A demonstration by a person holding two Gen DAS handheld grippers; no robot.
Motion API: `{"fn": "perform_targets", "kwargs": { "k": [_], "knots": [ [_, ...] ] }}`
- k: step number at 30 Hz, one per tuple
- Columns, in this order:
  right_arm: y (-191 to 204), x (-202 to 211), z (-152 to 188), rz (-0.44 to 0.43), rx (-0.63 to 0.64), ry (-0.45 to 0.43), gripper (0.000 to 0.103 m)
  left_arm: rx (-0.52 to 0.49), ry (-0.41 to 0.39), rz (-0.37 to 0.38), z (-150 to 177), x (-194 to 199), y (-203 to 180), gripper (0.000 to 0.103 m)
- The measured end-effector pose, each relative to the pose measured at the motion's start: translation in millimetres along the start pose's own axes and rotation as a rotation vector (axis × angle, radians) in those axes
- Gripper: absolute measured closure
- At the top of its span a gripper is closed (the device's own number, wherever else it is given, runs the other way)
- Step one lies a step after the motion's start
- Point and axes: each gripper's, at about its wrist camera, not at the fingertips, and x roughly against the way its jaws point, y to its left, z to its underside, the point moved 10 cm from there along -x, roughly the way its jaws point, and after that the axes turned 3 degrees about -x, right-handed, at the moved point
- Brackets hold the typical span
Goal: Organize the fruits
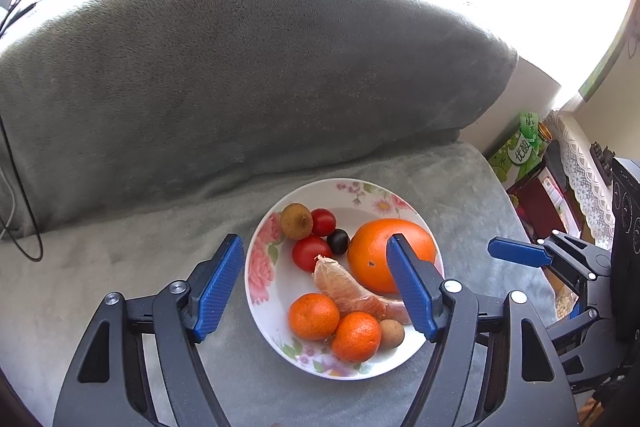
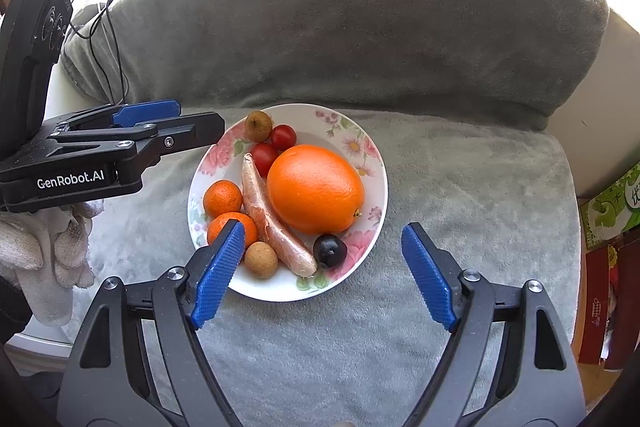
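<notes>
The fruits sit crowded on a floral plate (image 2: 372, 163) on the grey-covered sofa seat (image 2: 480, 187): a big orange (image 2: 316, 189) against a peeled citrus segment (image 2: 272, 219), two mandarins (image 2: 223, 198), cherry tomatoes (image 1: 312, 253) and a dark plum (image 2: 330, 250).

The soft seat could let the plate tip if a pad presses its rim. Round pieces may roll off.

The left tool (image 1: 316, 291) and right tool (image 2: 324, 273) are both spread, holding nothing.

Only the right view shows a gloved hand (image 2: 44, 247); only the left view shows the boxes (image 1: 520, 151) beside the sofa clearly.
</notes>
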Motion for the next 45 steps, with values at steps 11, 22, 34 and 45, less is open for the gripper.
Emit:
{"fn": "perform_targets", "kwargs": {
  "k": [11,22,34,45],
  "knots": [
    [5.3,13.3,3.9,0.025,-0.011,-0.019,0.020,0.012,-0.009,-0.009,7.3,18.8,2.1,0.029],
    [2.9,36.4,1.3,0.139,-0.029,-0.064,0.020,0.044,-0.015,-0.022,18.6,39.8,5.5,0.029],
    [1.5,81.1,-11.2,0.187,-0.057,-0.143,0.018,0.039,-0.071,-0.081,25.4,87.4,-3.2,0.029],
    [5.2,105.1,-12.6,0.192,-0.076,-0.193,0.017,0.058,-0.098,-0.150,32.9,118.0,-6.1,0.028]
  ]
}}
